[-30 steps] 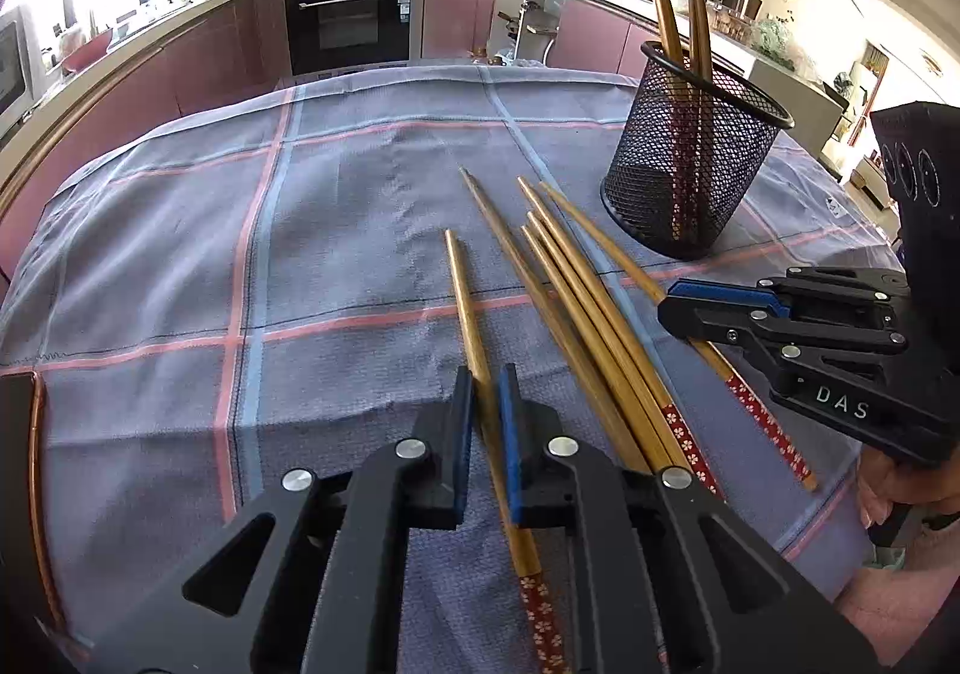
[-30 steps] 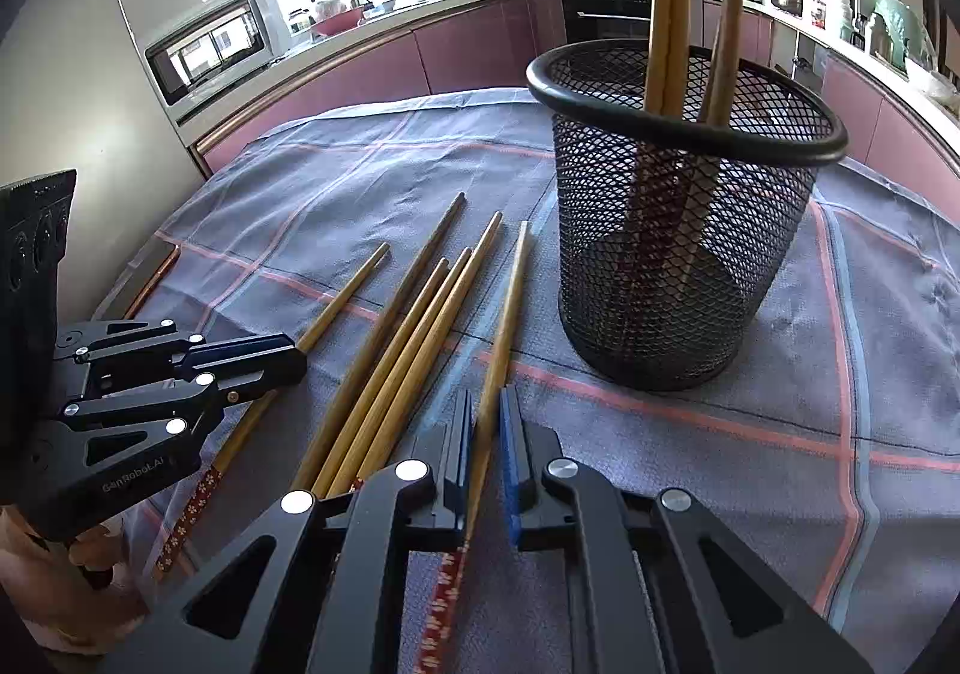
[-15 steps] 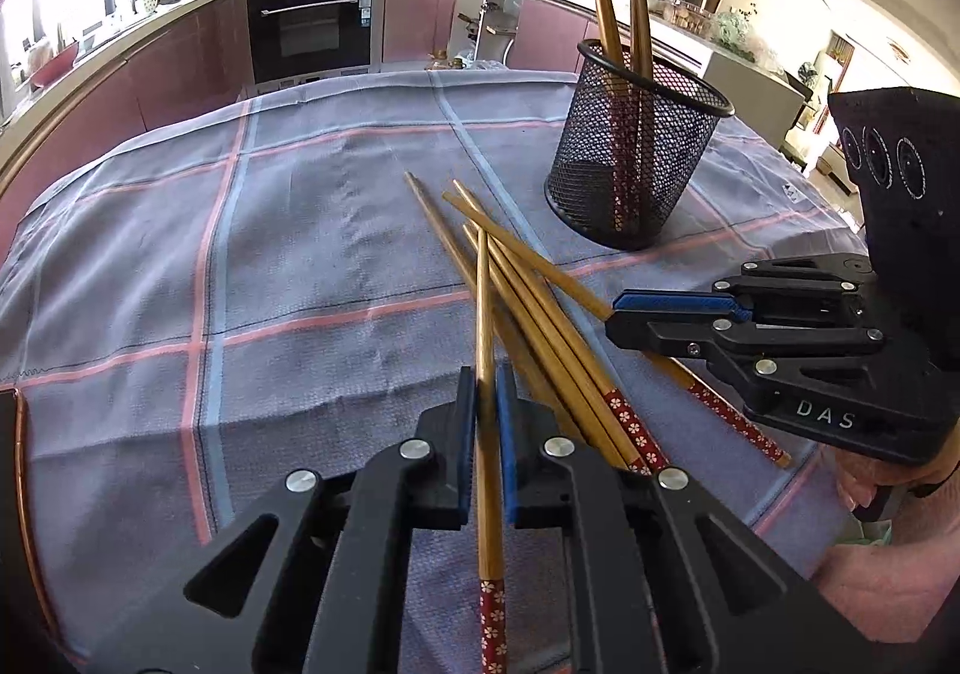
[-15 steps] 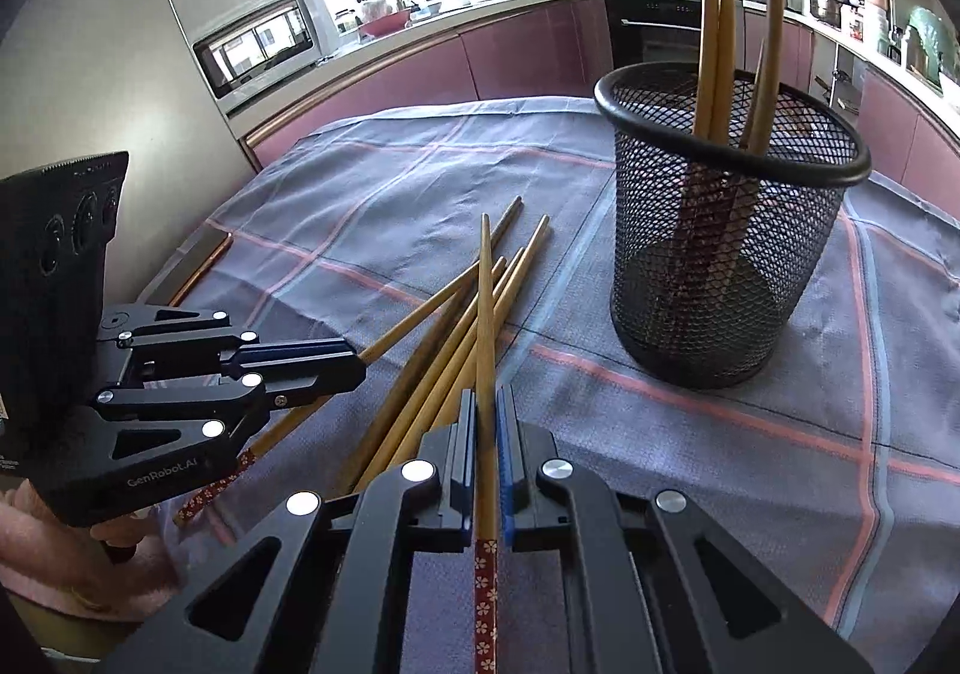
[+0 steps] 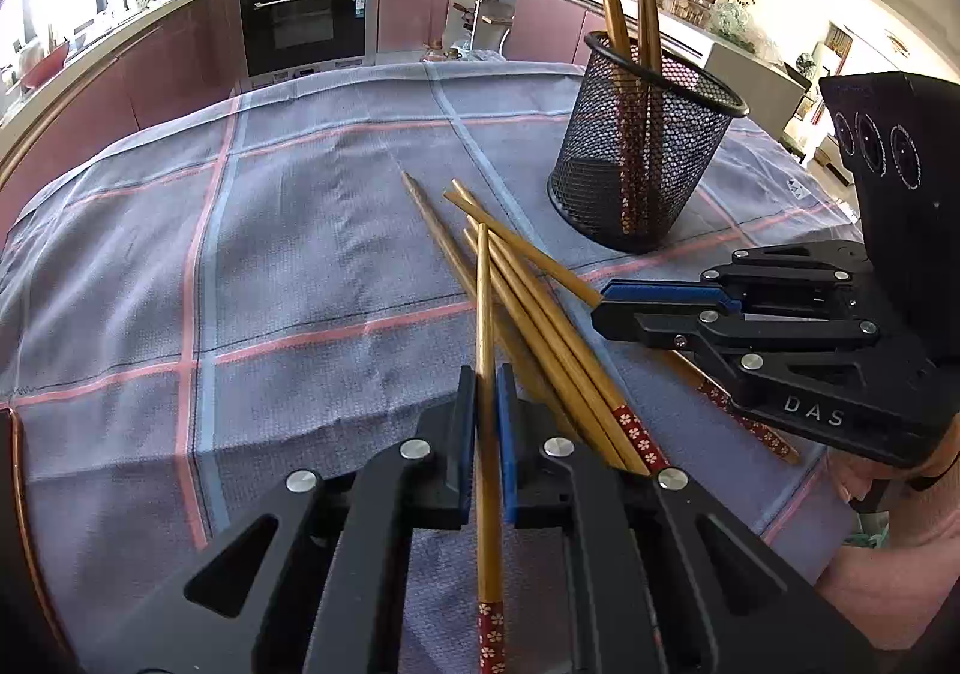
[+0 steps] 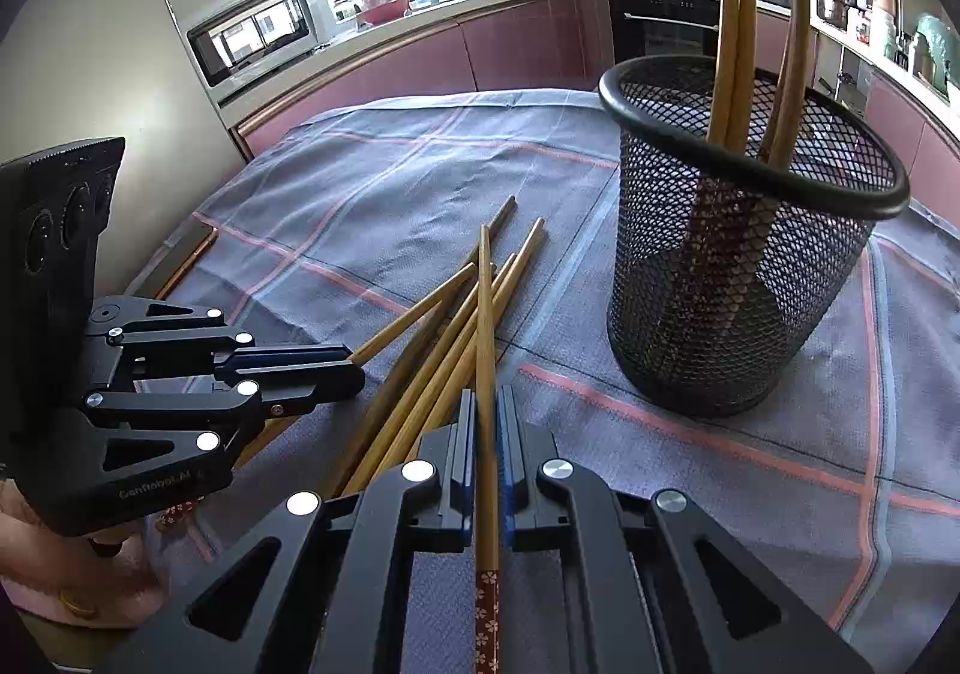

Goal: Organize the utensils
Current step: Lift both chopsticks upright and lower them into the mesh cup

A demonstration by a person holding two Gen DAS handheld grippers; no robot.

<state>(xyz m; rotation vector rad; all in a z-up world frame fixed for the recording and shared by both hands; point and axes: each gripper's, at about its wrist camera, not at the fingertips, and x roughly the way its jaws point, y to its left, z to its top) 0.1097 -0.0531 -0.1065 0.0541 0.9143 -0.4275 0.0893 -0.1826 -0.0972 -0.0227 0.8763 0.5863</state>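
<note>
Beside mesh holder rim, loose chopsticks — bare tablecloth beyond

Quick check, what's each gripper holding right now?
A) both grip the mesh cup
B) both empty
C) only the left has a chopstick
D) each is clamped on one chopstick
D: the left gripper pinches a chopstick between its pads, and the right gripper pinches another chopstick; the mesh cup stands apart.

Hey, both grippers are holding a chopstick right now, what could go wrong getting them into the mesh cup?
1. The mesh cup already holds leaning chopsticks; a new one may knock them or catch the rim.
2. Each gripper, left and right, pinches its chopstick near the patterned end, so the long tip may swing.
3. The grippers sit close together and may collide.
</note>
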